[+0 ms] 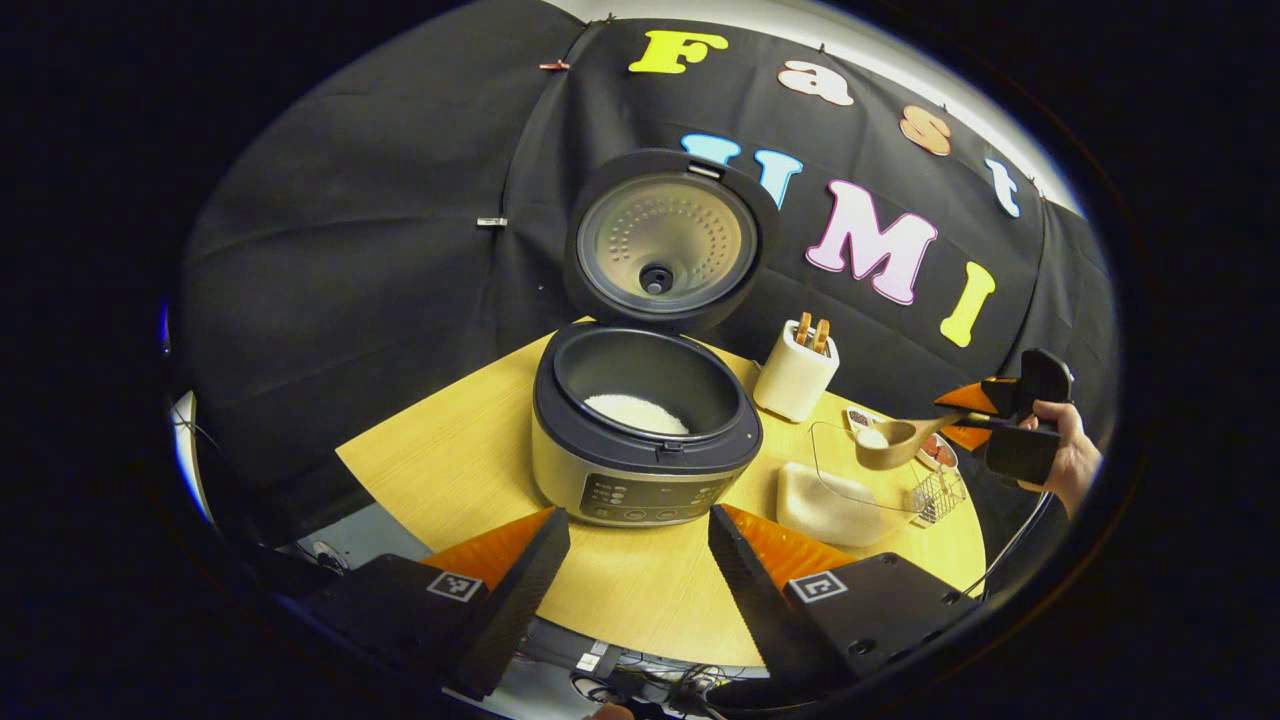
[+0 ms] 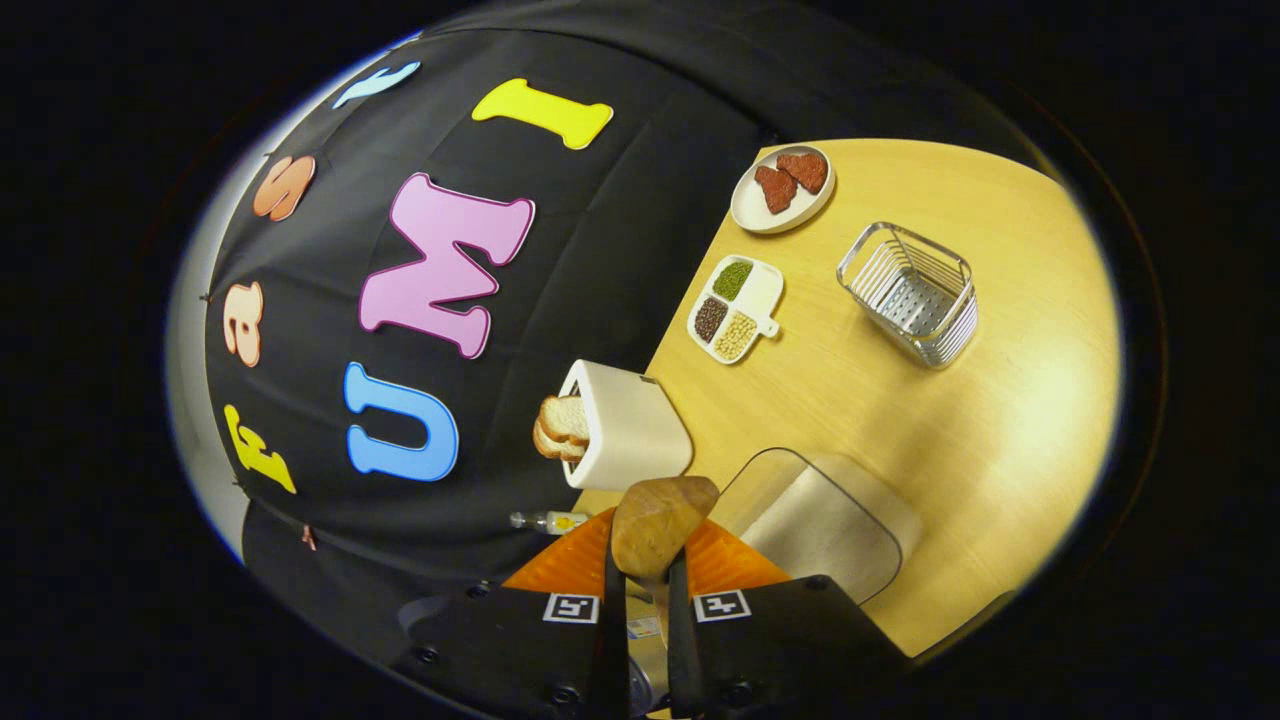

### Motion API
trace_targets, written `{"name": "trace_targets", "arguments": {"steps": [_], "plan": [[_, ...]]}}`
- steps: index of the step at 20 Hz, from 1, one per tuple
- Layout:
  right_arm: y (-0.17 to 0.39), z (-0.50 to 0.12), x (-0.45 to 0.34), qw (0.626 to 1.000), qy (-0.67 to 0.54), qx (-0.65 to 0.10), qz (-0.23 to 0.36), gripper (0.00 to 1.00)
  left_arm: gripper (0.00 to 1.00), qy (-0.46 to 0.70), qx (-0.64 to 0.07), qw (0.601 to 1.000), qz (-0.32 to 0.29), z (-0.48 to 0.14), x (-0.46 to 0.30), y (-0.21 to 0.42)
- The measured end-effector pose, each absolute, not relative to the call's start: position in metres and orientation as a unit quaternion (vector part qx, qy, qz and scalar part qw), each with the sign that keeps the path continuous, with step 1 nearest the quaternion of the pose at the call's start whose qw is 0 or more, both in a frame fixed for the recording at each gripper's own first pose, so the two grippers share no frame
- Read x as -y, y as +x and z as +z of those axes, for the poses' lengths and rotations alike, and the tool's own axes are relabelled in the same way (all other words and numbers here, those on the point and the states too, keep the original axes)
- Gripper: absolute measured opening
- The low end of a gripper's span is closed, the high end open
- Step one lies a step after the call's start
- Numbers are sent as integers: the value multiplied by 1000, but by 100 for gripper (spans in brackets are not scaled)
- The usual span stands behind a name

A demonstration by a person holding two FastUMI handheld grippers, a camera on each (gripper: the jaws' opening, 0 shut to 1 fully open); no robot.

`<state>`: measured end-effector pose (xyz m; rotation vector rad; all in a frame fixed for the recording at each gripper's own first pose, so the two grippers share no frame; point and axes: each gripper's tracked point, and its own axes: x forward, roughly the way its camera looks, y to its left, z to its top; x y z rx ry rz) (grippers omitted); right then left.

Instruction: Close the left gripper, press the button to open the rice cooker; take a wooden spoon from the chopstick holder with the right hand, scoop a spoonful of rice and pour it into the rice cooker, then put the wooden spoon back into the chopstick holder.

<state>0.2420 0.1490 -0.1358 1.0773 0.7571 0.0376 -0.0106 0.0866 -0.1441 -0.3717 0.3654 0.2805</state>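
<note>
Left gripper view alone — rice cooker (image 1: pixel 645 430) open; right claw (image 2: pixel 647 590) clamps wooden spoon (image 2: pixel 660 525)

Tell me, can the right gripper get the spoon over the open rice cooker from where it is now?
Probably yes. The lid stands open, and nothing stands between the spoon held in the right gripper and the pot.

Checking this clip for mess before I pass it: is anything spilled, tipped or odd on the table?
Nothing stands out. The grey rice cooker stands upright, lid open, white rice inside. The right hand-held gripper holds the wooden spoon, with rice in its bowl, above the clear plastic rice container. No loose grains show on the round wooden table.
</note>
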Motion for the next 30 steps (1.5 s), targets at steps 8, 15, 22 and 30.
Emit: {"name": "trace_targets", "arguments": {"steps": [8, 15, 22, 30], "plan": [[239, -95, -240, 787, 491, -360, 98, 20, 95, -195, -157, 956, 156, -137, -98, -22], [212, -71, -350, 804, 430, -360, 198, 19, 95, -203, -161, 953, 160, -147, -109, -33], [189, -63, -431, 858, 275, -299, 314, 19, 95, -190, -170, 954, 158, -155, -130, -32], [152, -68, -496, 871, 76, -189, 447, 19, 95, -165, -179, 959, 144, -151, -142, -18]]}}
